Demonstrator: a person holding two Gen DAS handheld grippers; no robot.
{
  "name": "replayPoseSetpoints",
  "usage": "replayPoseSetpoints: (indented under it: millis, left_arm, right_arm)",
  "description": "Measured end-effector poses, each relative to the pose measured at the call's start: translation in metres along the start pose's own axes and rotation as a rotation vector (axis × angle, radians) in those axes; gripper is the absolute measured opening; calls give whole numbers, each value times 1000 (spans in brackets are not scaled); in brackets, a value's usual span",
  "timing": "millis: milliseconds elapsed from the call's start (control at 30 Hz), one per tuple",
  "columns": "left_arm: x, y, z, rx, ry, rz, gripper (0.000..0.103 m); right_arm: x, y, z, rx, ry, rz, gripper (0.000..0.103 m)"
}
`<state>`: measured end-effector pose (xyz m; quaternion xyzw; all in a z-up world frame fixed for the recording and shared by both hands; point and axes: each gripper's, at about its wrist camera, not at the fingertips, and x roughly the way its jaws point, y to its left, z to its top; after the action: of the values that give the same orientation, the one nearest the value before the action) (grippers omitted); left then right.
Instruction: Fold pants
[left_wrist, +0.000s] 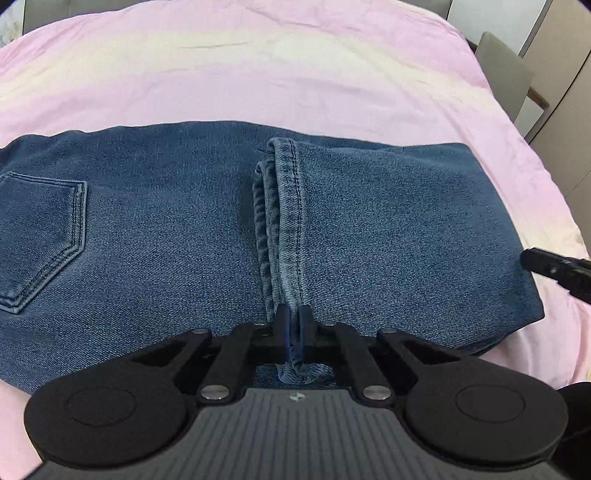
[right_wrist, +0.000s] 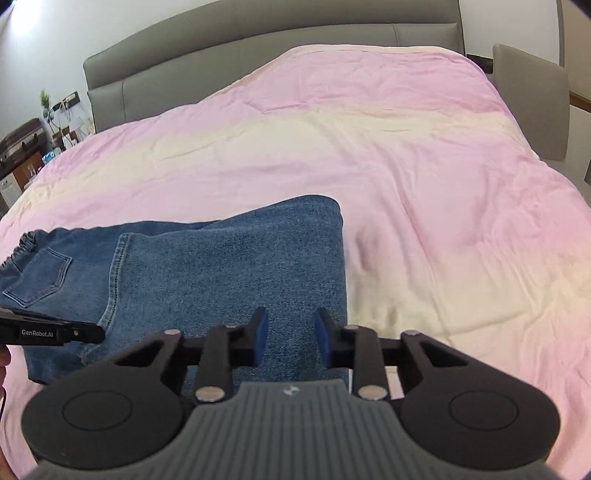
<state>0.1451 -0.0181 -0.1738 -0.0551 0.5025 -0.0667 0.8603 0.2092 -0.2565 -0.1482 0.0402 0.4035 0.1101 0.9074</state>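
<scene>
Folded jeans (right_wrist: 229, 266) on pink bedspread (right_wrist: 424, 184), right claw (right_wrist: 291, 338) parted above denim, holding nothing

Before me, a bed (right_wrist: 406, 166) with a grey padded headboard (right_wrist: 258, 40), spread with a rumpled pink-and-cream quilt (left_wrist: 295, 81). Folded blue denim pants (left_wrist: 166, 229) lie flat on the quilt near its front edge, back pocket (left_wrist: 40, 236) up, hem doubled over.

pants (left_wrist: 184, 240) lie folded on the bed cover (left_wrist: 258, 74) | leg hem (left_wrist: 284, 221) lies across the middle, on top | back pocket (left_wrist: 40, 240) at 9 o'clock of the hem | headboard (right_wrist: 258, 40) at 12 o'clock, behind the cover | chair (right_wrist: 532, 103) at 2 o'clock
</scene>
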Motion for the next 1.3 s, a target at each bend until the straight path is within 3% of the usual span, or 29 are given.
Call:
replayPoseSetpoints:
  millis: [133, 300, 367, 433, 500, 667, 800, 933, 1033, 1167, 1300]
  left_arm:
    - [2, -4, 2, 23, 27, 10, 5]
    - [2, -12, 13, 53, 35, 7, 14]
    - [-3, -7, 19, 44, 23, -9, 24]
    - [-9, 3, 25, 6, -11, -31, 49]
    - [-8, 14, 32, -55, -34, -28, 63]
    - [19, 32, 46, -181, -43, -76, 63]
    - [36, 26, 47, -182, -82, -79, 62]
    - [37, 16, 48, -160, -109, -69, 31]
    - [19, 5, 50, -125, -168, -67, 18]
    - [-15, -7, 69, -42, -254, -80, 16]
    - [-14, -4, 83, 6, -196, -22, 16]
  right_arm:
    - [45, 0, -9, 7, 121, -46, 14]
    - [51, -5, -5, 22, 154, -29, 14]
    - [48, 0, -2, -25, 146, -37, 15]
    - [42, 0, -2, -25, 132, -21, 20]
    - [34, -5, -5, 16, 119, 10, 26]
    - [27, -3, -3, 44, 87, 23, 31]
    - [20, -1, -3, 18, 63, 17, 37]
    - [19, -4, -4, 31, 62, 14, 38]
    - [18, -6, -2, 32, 57, 16, 38]
    - [16, -7, 9, 22, 37, 27, 38]
    - [19, -6, 30, -10, 6, 39, 36]
